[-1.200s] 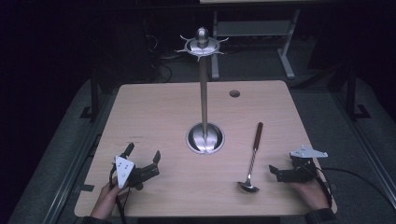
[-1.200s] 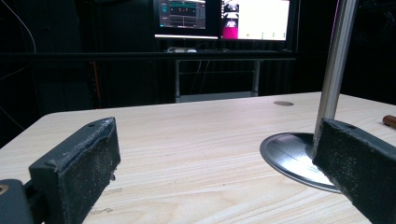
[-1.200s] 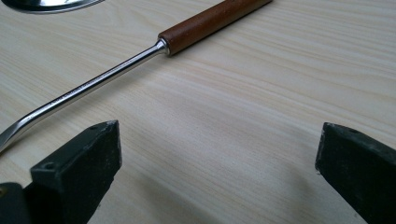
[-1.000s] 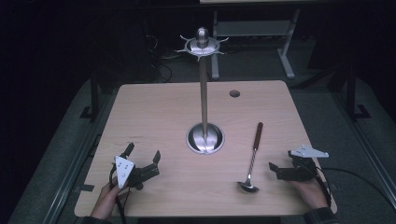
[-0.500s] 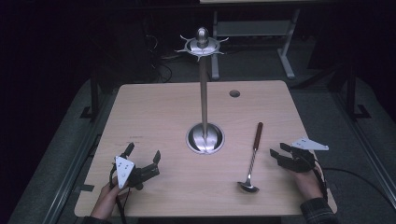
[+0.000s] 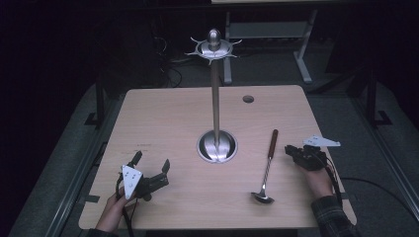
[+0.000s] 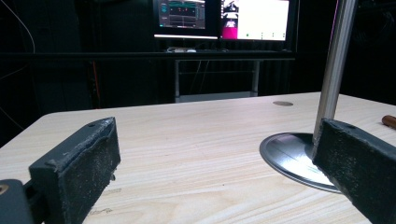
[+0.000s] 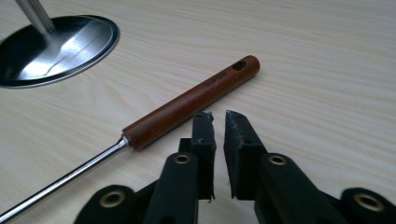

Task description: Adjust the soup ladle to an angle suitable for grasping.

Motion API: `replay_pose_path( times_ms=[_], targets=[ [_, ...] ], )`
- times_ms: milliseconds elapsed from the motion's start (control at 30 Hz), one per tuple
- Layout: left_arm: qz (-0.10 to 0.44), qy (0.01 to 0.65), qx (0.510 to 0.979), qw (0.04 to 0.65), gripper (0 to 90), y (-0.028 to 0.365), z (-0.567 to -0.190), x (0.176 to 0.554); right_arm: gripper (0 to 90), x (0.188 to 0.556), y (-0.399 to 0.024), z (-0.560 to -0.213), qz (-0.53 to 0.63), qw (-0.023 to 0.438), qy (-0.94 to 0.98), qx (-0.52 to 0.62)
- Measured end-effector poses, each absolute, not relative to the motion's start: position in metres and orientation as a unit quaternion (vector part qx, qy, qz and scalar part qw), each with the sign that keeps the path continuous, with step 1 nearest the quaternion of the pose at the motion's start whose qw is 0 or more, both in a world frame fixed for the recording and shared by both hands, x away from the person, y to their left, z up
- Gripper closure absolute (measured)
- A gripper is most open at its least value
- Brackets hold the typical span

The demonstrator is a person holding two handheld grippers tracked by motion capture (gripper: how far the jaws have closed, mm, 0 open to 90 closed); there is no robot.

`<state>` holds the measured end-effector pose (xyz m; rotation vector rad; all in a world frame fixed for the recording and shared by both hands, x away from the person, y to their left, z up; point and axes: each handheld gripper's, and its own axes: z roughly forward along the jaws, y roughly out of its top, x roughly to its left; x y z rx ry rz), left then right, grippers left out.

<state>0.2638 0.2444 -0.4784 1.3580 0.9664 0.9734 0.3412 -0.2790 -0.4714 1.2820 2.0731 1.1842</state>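
my right gripper (image 8: 216,116), jaws nearly closed on nothing, sits lower centre beside the brown wooden-handled steel ladle (image 8: 191,101), probably lining up a grasp; left gripper (image 6: 150,165) rests wide at lower left.

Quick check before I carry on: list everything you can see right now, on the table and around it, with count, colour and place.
table: one, light wood, centre of the high view
cable hole: one, dark, far right part of the table top
stand: one, silver metal, round base at the table's middle, tall pole, hooked ring on top
ladle: one, silver shaft and bowl with red-brown wooden handle, lying flat right of the stand's base, bowl toward the person
monitors: two lit screens, beyond the table's far edge
left gripper: one, black, near left of the table, jaws wide apart
right gripper: one, black, right of the ladle's handle, jaws nearly together, holding nothing
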Motion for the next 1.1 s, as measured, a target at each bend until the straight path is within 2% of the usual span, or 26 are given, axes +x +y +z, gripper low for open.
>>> replay_pose_path(
  times_ms=[200, 733, 1100],
  targets=[
    [0.416, 0.411, 0.582, 0.565, 0.2, 0.245, -0.478, 0.264, 89.5, 0.351, -0.279, -0.475, 0.429, 0.216, 0.745, 0.463],
    [0.414, 0.412, 0.578, 0.570, 0.2, 0.245, -0.478, 0.264, 89.6, 0.391, -0.274, -0.475, 0.411, 0.207, 0.751, 0.474],
    [0.415, 0.411, 0.579, 0.569, 0.2, 0.244, -0.478, 0.264, 89.6, 0.394, -0.261, -0.480, 0.393, 0.183, 0.773, 0.464]
  ],
)
